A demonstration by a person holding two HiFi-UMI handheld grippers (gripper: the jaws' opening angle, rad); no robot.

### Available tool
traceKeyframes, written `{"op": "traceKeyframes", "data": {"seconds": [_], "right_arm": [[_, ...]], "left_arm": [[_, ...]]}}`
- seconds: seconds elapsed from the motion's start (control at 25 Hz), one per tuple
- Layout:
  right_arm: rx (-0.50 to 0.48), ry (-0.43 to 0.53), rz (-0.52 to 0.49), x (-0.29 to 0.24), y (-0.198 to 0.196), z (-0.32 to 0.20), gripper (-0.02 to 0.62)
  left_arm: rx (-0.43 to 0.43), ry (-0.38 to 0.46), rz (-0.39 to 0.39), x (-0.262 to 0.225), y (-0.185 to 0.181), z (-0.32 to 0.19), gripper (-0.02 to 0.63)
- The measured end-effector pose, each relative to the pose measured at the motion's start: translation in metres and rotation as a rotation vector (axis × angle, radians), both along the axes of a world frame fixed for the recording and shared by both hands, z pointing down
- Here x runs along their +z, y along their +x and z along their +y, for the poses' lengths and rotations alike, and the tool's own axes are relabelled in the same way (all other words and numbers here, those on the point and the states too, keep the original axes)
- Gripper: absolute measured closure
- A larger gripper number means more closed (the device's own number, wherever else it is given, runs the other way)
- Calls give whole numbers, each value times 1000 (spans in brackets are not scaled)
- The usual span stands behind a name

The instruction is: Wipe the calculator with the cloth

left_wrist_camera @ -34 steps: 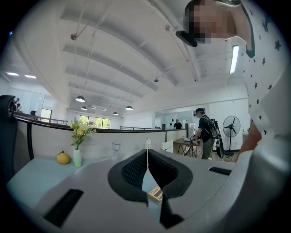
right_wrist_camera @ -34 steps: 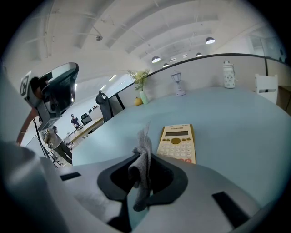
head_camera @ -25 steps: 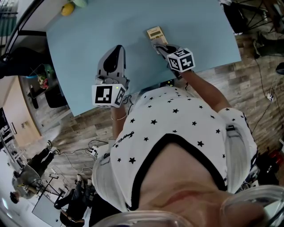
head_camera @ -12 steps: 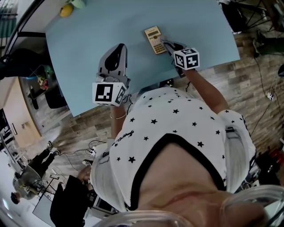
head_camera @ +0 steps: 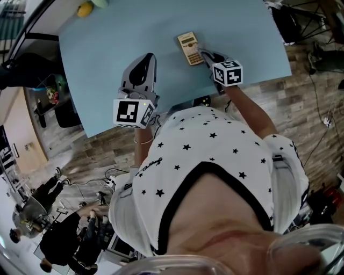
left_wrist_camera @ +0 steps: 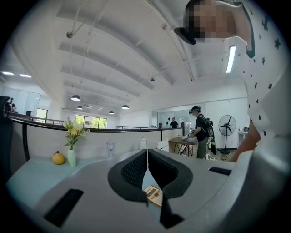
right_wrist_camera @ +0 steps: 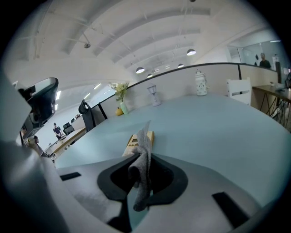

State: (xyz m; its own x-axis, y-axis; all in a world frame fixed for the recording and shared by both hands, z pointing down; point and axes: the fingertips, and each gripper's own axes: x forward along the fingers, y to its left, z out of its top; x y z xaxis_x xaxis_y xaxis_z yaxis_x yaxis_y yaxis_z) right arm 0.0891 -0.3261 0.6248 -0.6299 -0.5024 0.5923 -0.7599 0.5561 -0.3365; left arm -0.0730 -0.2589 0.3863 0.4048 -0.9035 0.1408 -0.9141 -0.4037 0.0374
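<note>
Pinching grey cloth [right_wrist_camera: 144,136], right tongs [right_wrist_camera: 140,159] beside calculator [head_camera: 190,48]; left tongs [left_wrist_camera: 147,154] pressed together; vase [left_wrist_camera: 72,157] holds flowers [left_wrist_camera: 74,132].

The pale blue table [head_camera: 107,53] bears a calculator [head_camera: 190,48] and a yellow fruit [head_camera: 84,9].

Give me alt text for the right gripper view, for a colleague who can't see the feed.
The right gripper is shut on a grey cloth that stands crumpled between its jaws. Just beyond the cloth, a beige calculator lies on the pale blue table, partly hidden by it. A vase of flowers stands at the table's far edge.
</note>
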Motion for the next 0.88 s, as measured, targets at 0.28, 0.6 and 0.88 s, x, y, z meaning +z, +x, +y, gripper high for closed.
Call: {"op": "traceKeyframes", "data": {"seconds": [0.28, 0.6, 0.88], "right_arm": [[52, 218, -147, -82, -11, -30, 548], [41, 489, -325, -201, -17, -37, 548], [-9, 534, -377, -228, -26, -19, 548]], "left_arm": [[-34, 13, -13, -4, -9, 5, 577], [-79, 12, -24, -4, -19, 16, 577], [-94, 11, -26, -5, -18, 22, 577]]}}
